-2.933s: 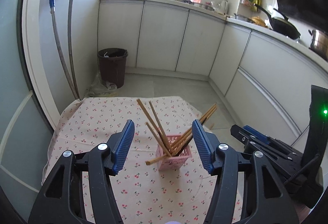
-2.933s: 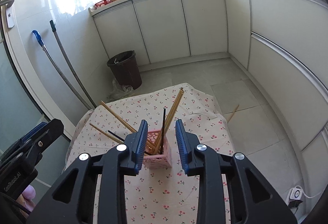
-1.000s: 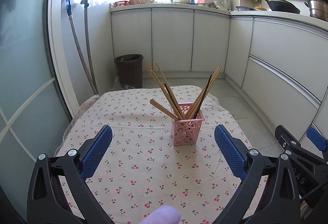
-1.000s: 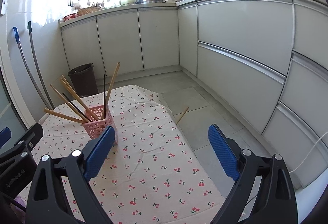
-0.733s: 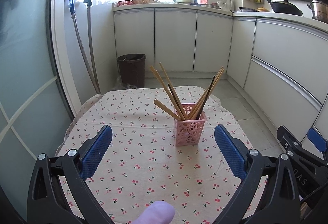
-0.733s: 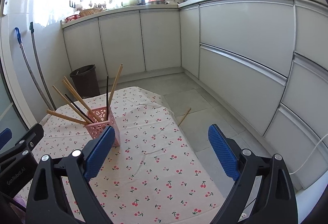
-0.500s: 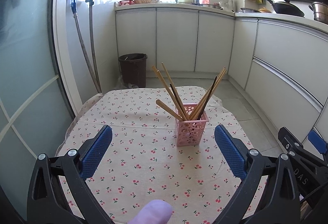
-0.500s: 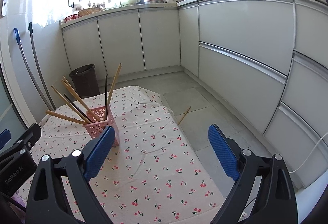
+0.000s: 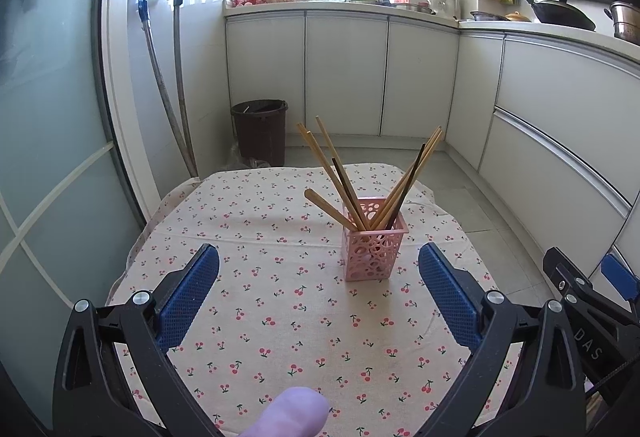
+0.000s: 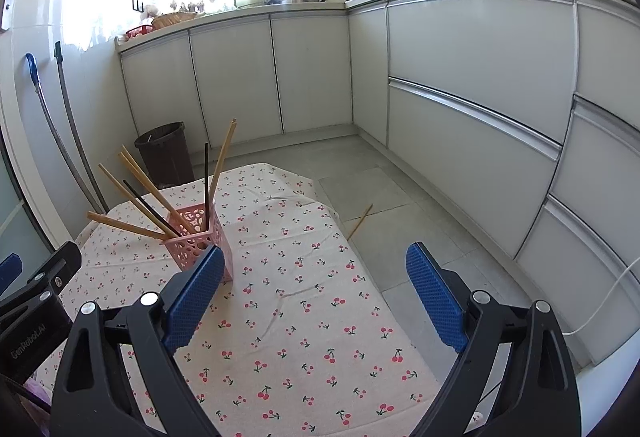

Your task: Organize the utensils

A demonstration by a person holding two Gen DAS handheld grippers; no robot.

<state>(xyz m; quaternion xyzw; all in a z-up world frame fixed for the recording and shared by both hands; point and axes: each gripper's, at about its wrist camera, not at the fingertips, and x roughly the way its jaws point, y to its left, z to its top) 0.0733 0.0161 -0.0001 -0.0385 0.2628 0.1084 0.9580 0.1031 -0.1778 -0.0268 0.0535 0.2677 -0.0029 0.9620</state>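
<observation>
**Pink holder carries the chopsticks; both grippers wide and empty**

Pink perforated plastic, square in section, the utensil holder (image 9: pixel 374 251) stands upright on the cherry-print tablecloth (image 9: pixel 264 293) at about 1 o'clock from centre in the left wrist view. Wooden chopsticks (image 9: pixel 332 173) fan out of it toward 11 o'clock and 1 o'clock, with a couple of dark ones among them; one short stick leans low toward 9 o'clock. The left gripper (image 9: pixel 318 297) hangs well short of the holder, its blue-padded jaws spread wide with nothing between them. A dark brown waste bin (image 9: pixel 260 131) sits on the floor beyond the table at 12 o'clock.

In the right wrist view the same holder (image 10: pixel 200 241) lies at 9 o'clock, partly behind the blue pad of the near finger. The right gripper (image 10: pixel 314 299) is likewise spread wide and empty, aimed over the cloth toward the table's right edge. One stray wooden chopstick (image 10: pixel 360 221) lies on the grey floor tiles at 12 o'clock, beyond the table.

The sticks look light, stiff and smooth, so I judge they would roll or swivel in a loose pinch; a firm hold near mid-length seems best. The holder looks light and top-heavy with its splayed load, and a sideways nudge could tip it.
</observation>
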